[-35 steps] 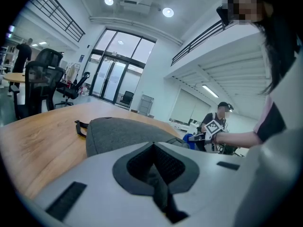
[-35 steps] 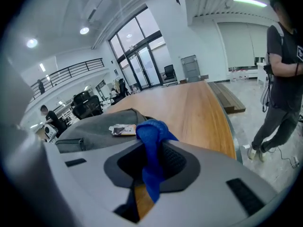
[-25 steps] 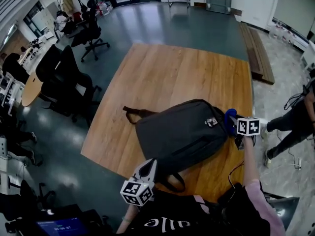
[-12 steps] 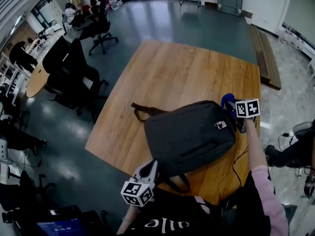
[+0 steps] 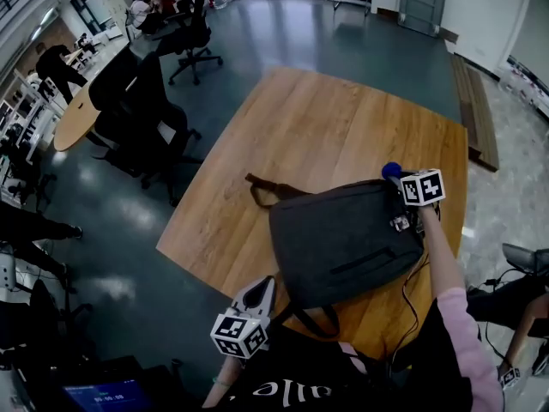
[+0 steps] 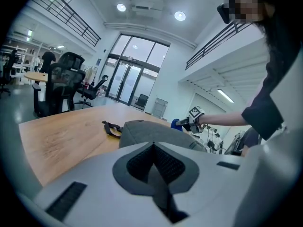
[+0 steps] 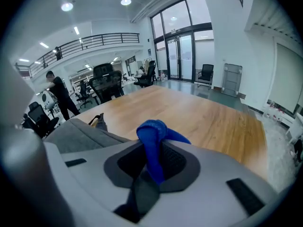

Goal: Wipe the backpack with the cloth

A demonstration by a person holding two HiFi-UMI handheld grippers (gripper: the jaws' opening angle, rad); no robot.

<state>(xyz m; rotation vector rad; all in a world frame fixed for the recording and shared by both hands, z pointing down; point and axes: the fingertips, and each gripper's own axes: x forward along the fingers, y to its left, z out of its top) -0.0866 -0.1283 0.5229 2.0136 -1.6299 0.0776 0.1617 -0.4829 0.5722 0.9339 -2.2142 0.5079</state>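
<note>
A dark grey backpack lies flat on the wooden table, its handle strap pointing left. My right gripper hovers at the bag's upper right corner, shut on a blue cloth that sticks up between the jaws; the cloth shows just past the marker cube. The backpack fills the lower left of the right gripper view. My left gripper is at the table's near edge by the bag's bottom straps, shut with nothing in it. In the left gripper view the backpack lies just ahead.
Black office chairs stand left of the table, with desks and people beyond them. A wooden bench runs along the far right. A cable trails over the table's near right corner. A person's leg is at the right edge.
The view has shifted, so the table and backpack sit further right and lower. My right gripper with the cloth has moved up along the bag's right corner. The left gripper has held still.
</note>
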